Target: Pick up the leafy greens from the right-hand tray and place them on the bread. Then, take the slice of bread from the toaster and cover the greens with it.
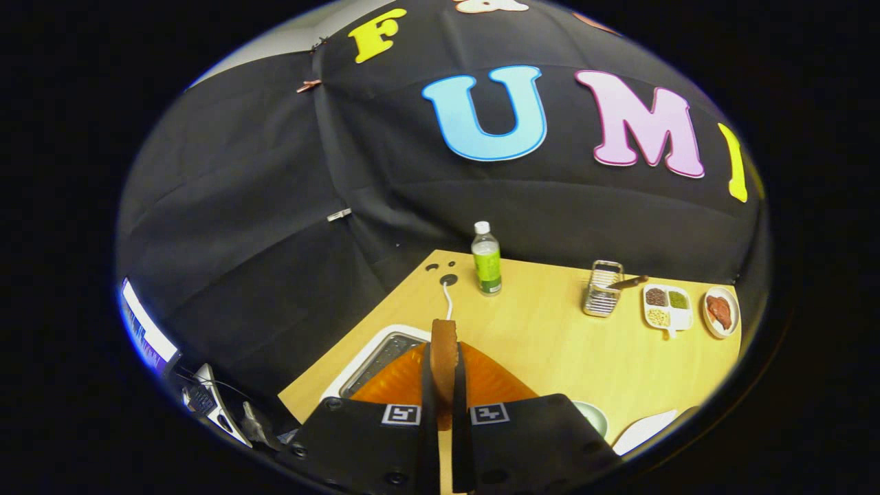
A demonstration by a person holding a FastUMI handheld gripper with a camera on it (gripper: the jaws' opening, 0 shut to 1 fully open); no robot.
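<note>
Gripper view

Hand-held gripper (445, 405): its two fingers are squeezed close together on a slice of bread (444, 357). Both fingers press on it, one on each flat side.

Slice of bread: it stands on its thin edge between the fingers. Its long way points straight ahead, away from the hand-held gripper. The brown crust pokes out past the fingertips.

Toaster (381, 354): just under and to the left of the fingers. It is white with a shiny metal top. A white cord (448, 302) runs from behind it to a hole in the counter (550, 337).

Step, my guess: the bread looks just lifted up out of the toaster. It must go next onto the greens.

Where the bread must go: I cannot see the greens or the other bread. A bit of a bowl (592, 416) and a white plate (643, 432) peek out on the right of the fingers, close by. So I think the move goes right and down. The slice will need to be tipped flat first.

Far ahead on the counter: a bottle (486, 258) with a green label, straight ahead. To the right are a metal rack (603, 289), a small tray (667, 306) with three little heaps, and a dish (720, 311) of something red.
</note>
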